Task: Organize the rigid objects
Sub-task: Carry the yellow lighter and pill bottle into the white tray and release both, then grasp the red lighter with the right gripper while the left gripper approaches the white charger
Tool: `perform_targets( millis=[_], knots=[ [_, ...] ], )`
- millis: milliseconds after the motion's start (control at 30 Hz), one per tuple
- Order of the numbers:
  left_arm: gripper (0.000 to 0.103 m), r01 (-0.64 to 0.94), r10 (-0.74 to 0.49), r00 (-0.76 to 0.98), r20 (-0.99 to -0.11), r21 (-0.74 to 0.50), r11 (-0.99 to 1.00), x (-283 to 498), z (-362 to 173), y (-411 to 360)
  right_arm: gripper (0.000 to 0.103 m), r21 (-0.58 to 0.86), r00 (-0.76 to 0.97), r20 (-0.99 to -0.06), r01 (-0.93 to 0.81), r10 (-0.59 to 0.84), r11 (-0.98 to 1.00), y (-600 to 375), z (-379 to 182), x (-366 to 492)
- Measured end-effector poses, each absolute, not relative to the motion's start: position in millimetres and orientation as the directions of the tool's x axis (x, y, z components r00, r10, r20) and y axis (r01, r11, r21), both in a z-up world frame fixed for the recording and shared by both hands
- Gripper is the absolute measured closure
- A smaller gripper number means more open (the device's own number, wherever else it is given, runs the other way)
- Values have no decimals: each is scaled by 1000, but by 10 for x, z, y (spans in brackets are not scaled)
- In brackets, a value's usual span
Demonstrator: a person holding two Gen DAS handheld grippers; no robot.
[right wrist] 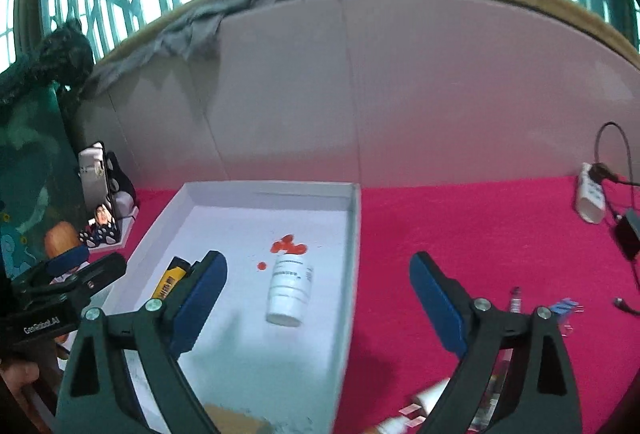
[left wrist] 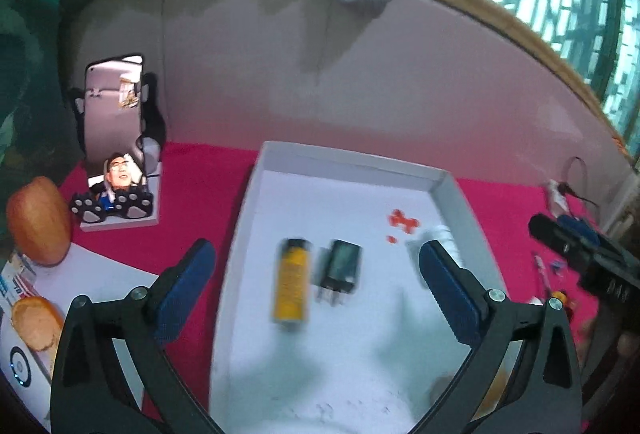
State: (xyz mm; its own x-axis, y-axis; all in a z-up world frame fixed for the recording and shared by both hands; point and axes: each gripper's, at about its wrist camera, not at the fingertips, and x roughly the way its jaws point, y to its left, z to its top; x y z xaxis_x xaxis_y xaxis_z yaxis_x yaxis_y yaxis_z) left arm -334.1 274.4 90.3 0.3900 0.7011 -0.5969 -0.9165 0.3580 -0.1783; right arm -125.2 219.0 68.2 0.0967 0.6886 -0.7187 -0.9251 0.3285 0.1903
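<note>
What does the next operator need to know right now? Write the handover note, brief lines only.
Left gripper: open, empty, above the white tray.
Right gripper: open, empty, straddling the tray's right wall.
In the tray: yellow tube, black charger plug, white pill bottle on its side, beside a red stain.
Done: those three items are in the tray.
Left: small items lie on the pink cloth right of the tray, a pen and blue clips among them; others near the bottom edge are too blurred to name.
</note>
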Motion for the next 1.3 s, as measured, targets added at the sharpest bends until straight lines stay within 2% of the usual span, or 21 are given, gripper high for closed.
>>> perform_targets(
  millis=[133, 267, 467, 600, 767, 1000, 1133, 1300],
  knots=[
    [0, -874, 676, 475, -564, -211, 437, -3260, 923, 2517, 10, 188, 146, -695, -908, 704, 374, 1779, 829, -977],
    [0, -824, 643, 545, -538, -203, 529, -3033, 954, 2270, 10, 188, 186, -711, -879, 679, 438, 1331, 836, -671],
    [0, -715, 549, 646, -530, -169, 678, -2663, 973, 1969, 10, 121, 136, -825, -906, 548, 407, 681, 447, -740],
    [0, -670, 515, 671, -533, -140, 729, -2499, 1007, 1860, 10, 65, 127, -858, -935, 498, 349, 441, 223, -971],
    [0, -662, 497, 664, -558, -130, 738, -2450, 991, 1847, 10, 135, 28, -846, -954, 532, 266, 437, 139, -1091],
    [0, -668, 493, 668, -558, -156, 728, -2537, 972, 1814, 10, 109, -2, -851, -979, 525, 172, 610, 91, -1307],
    [0, -666, 492, 668, -558, -152, 730, -2527, 974, 1794, 10, 2, 118, -852, -974, 511, 228, 597, 88, -1378],
    [0, -661, 488, 679, -548, -166, 732, -2464, 969, 1799, 10, -49, 192, -876, -948, 443, 313, 808, -18, -1379]
  ],
)
